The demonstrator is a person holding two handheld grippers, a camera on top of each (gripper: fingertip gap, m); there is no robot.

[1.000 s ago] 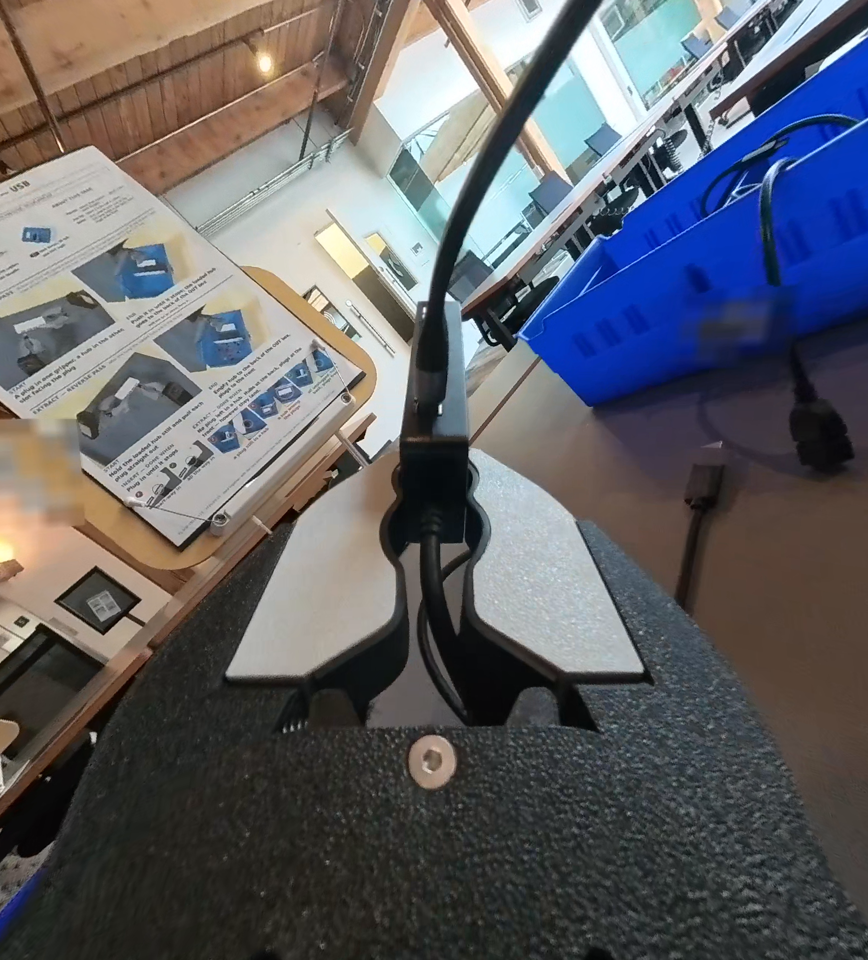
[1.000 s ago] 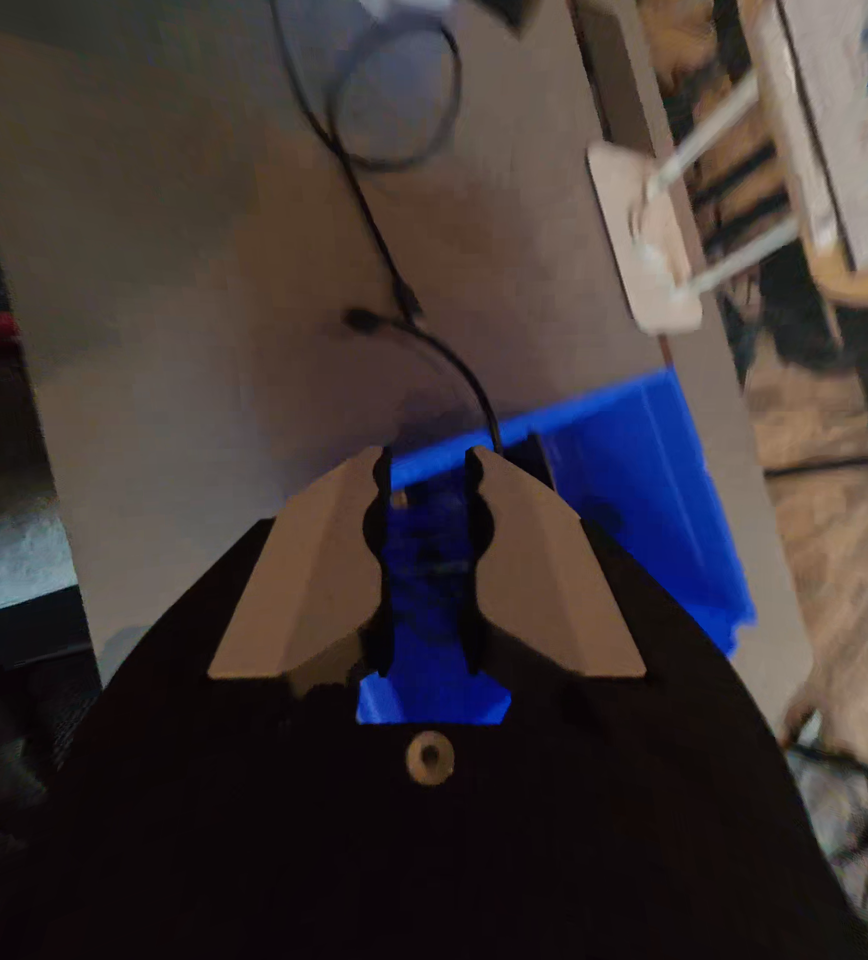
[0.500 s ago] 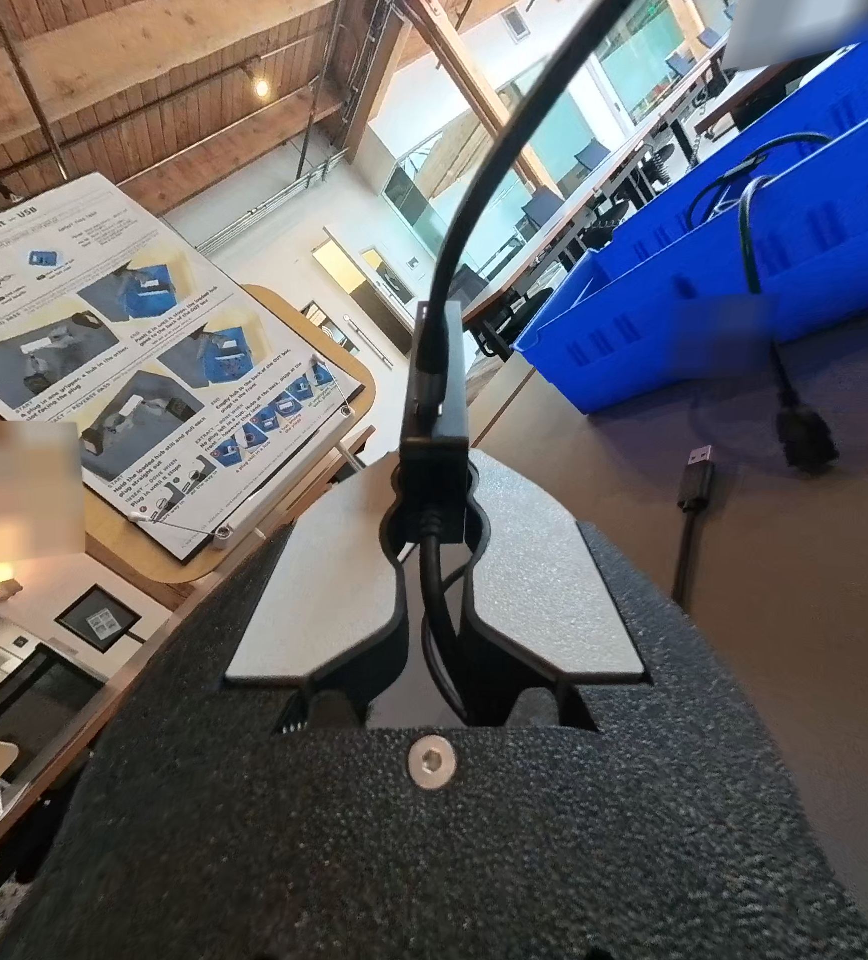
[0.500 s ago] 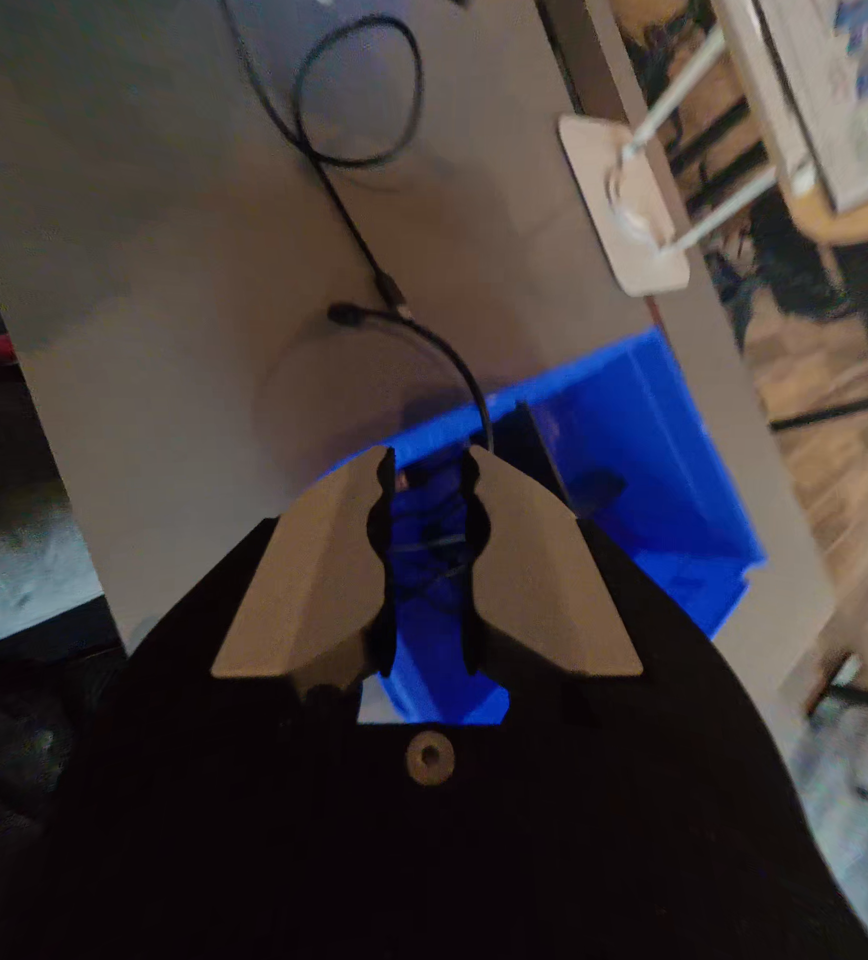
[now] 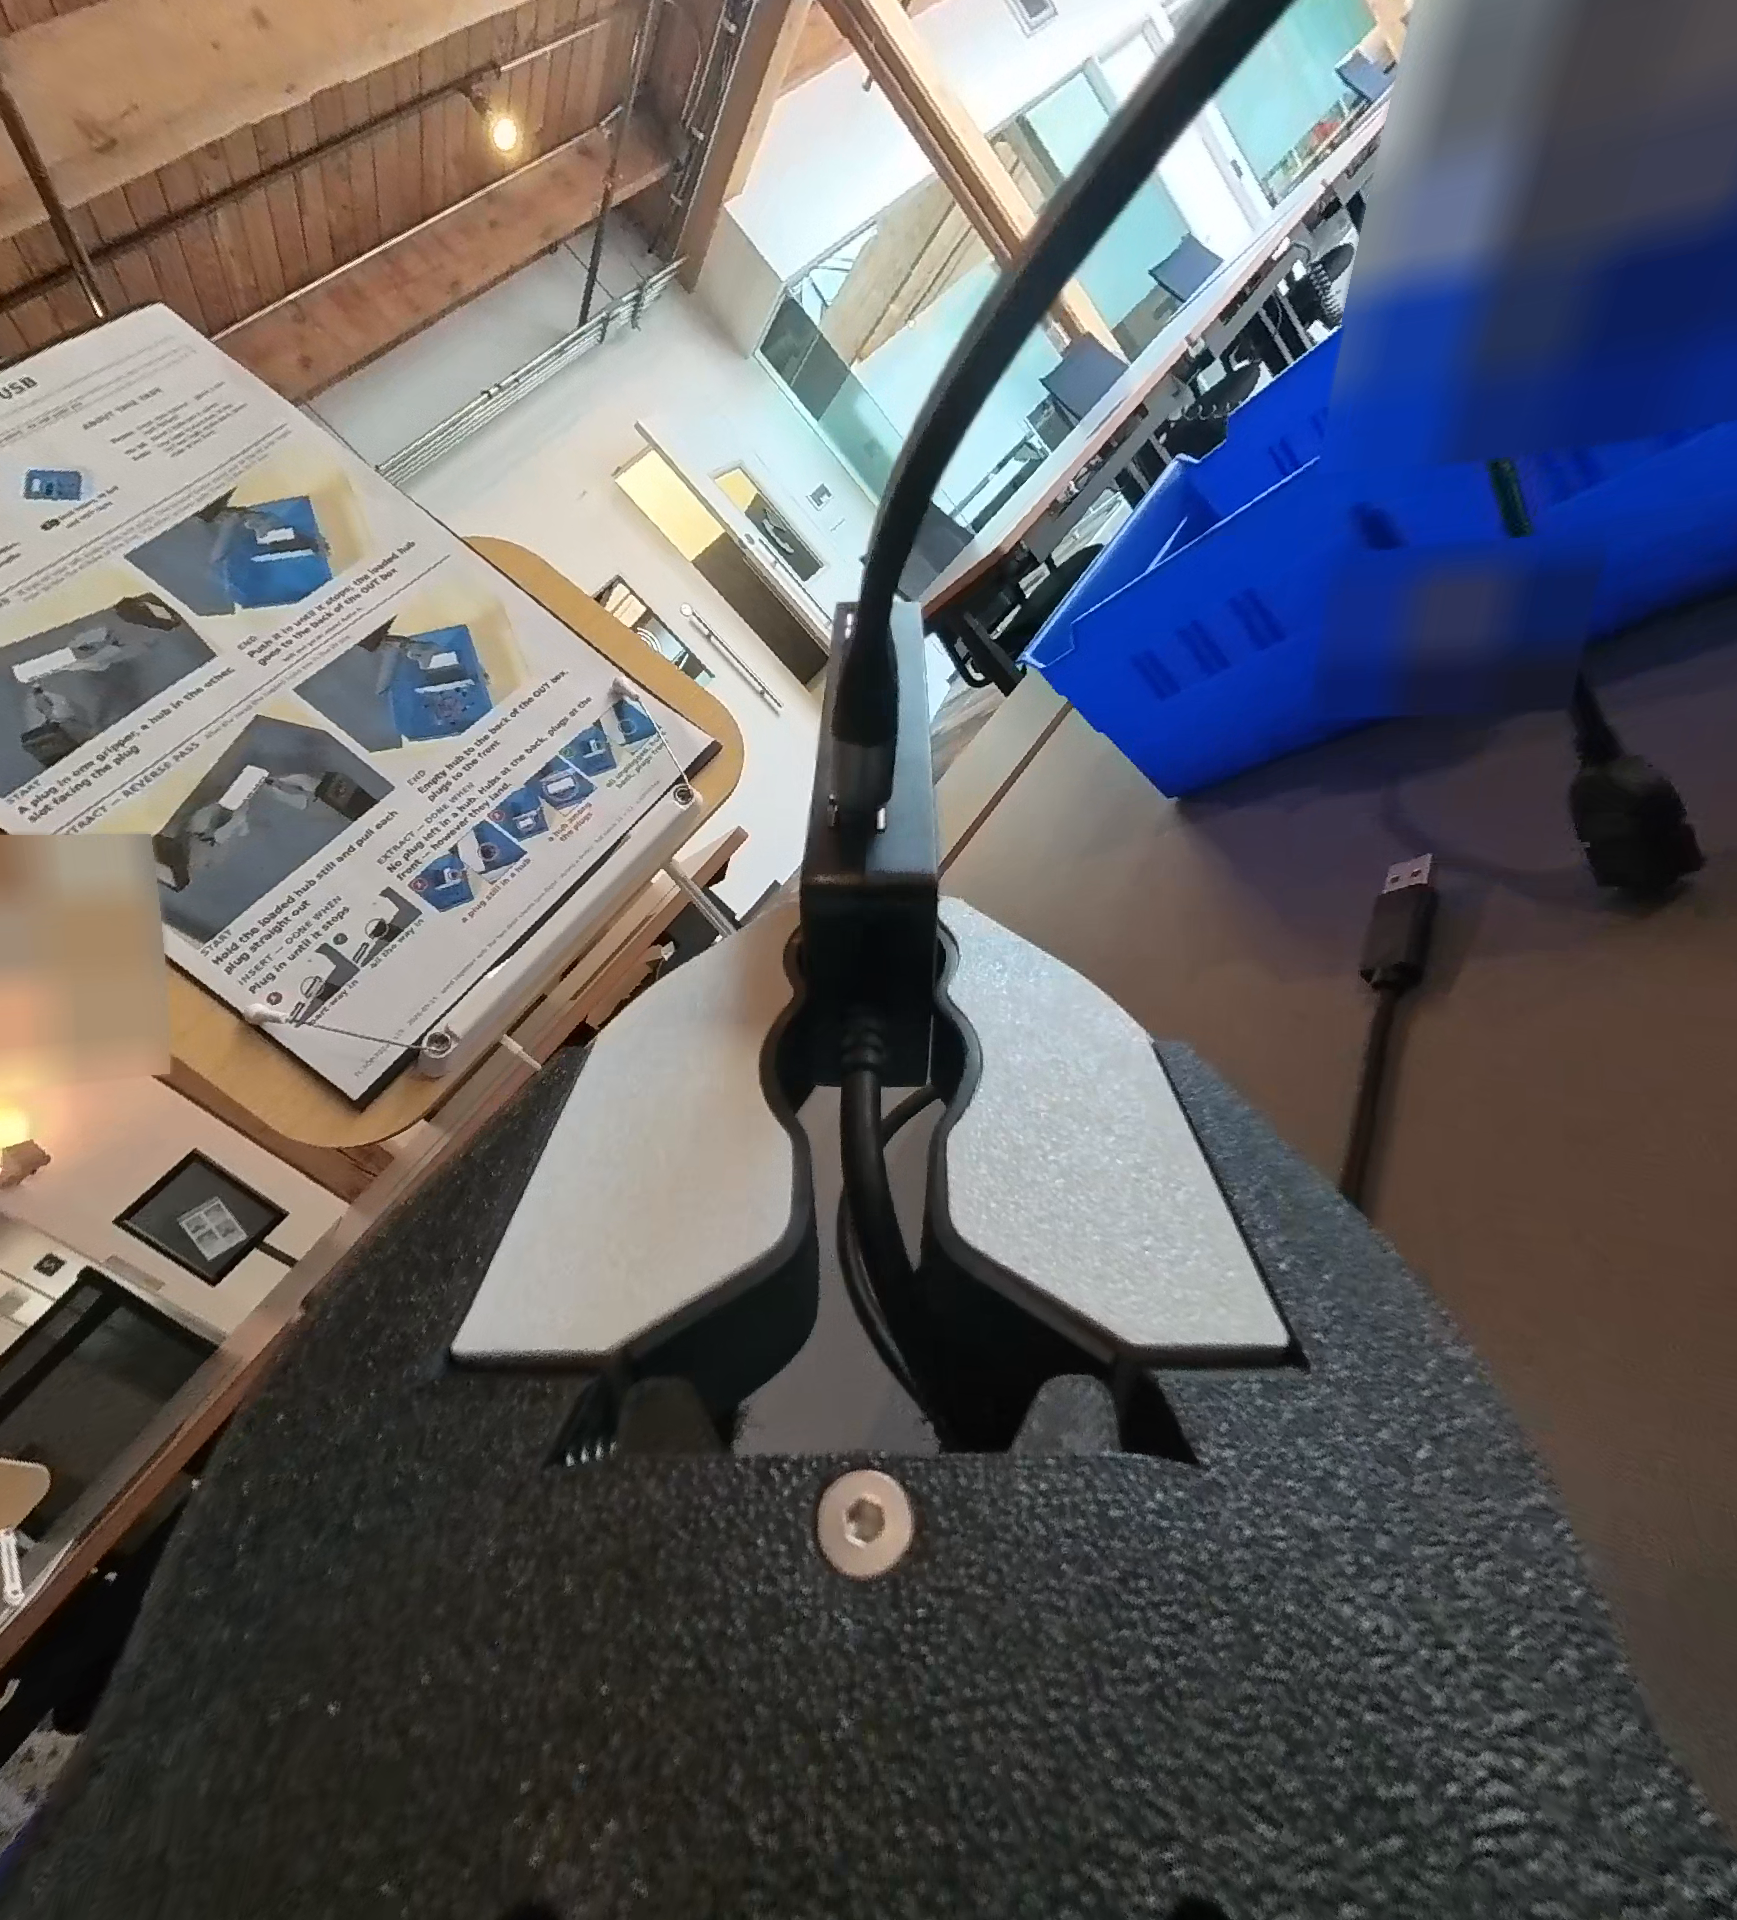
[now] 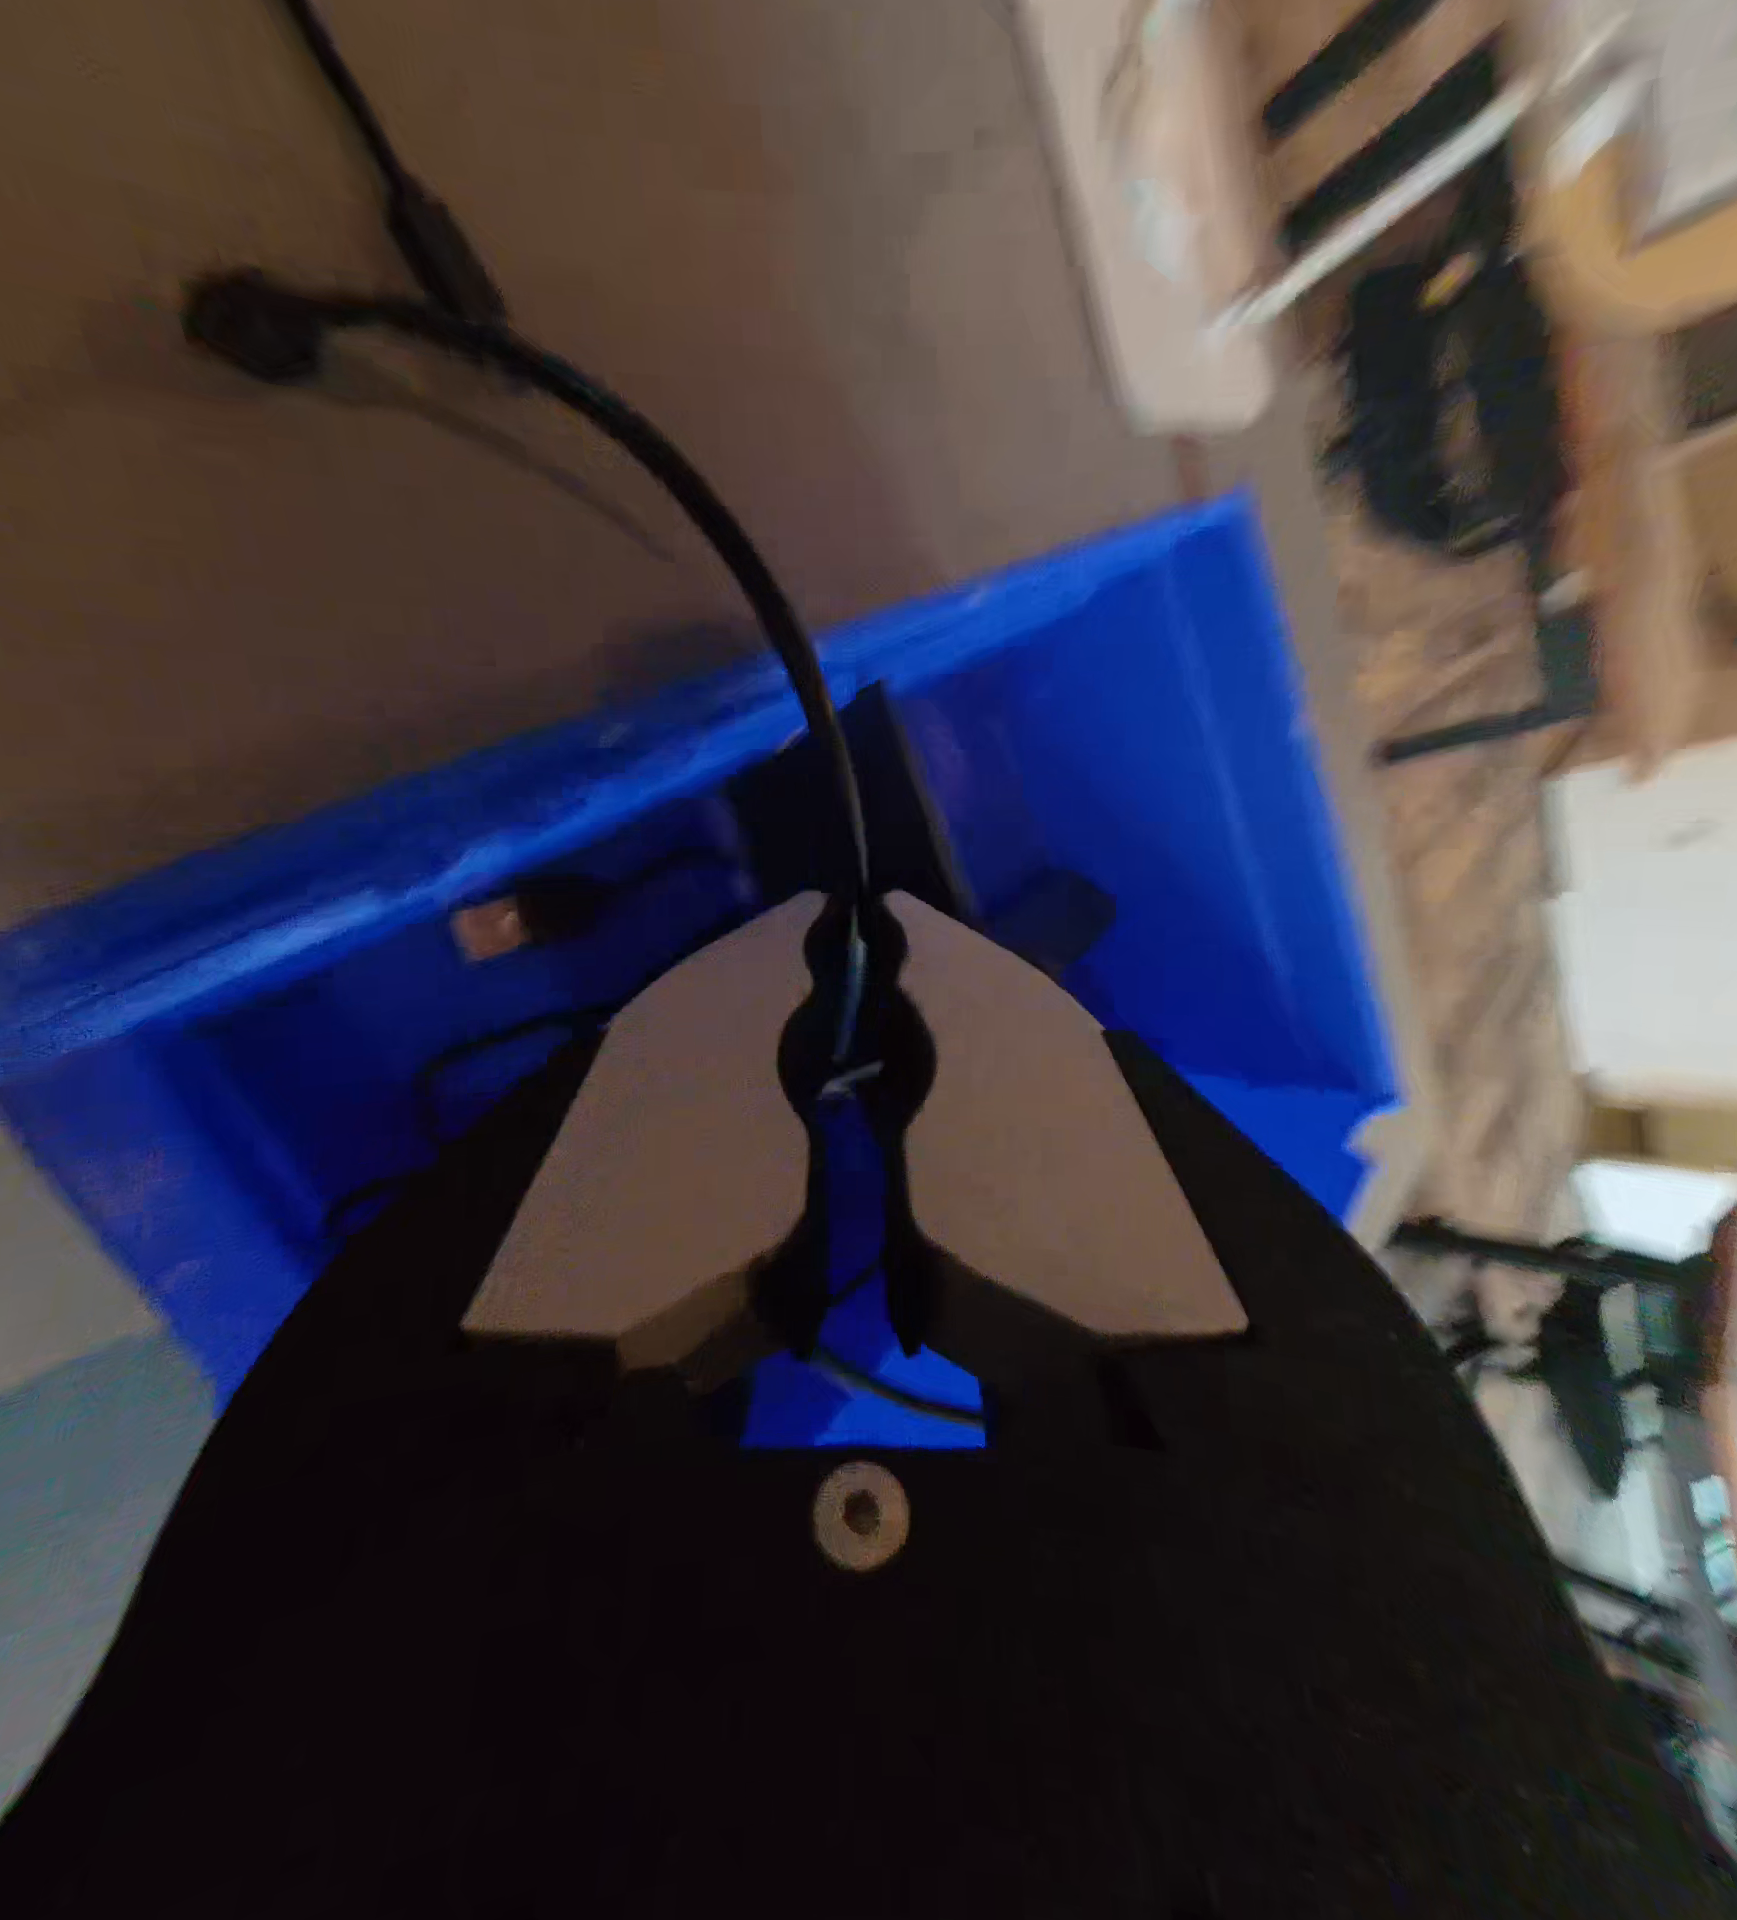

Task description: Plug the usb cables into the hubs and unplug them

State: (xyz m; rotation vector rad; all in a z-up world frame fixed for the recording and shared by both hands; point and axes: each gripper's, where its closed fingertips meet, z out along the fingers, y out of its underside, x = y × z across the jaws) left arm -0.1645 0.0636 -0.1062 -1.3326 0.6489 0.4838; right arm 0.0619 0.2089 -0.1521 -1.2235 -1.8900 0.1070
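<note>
Left wrist view, left gripper [image 5: 869,1023] clamping boxy black hub [image 5: 874,831], thick rubbery cable [image 5: 957,384]

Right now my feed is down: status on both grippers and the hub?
Left gripper shut on black hub, one cable plugged in. Right gripper shut on thin cable over blue bin. Loose plug on table.

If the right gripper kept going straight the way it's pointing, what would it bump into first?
Probably the black hub just past the right gripper, standing in the blue bin. The thin black cable already runs between its fingers. The picture is blurry, so depth is uncertain.
</note>
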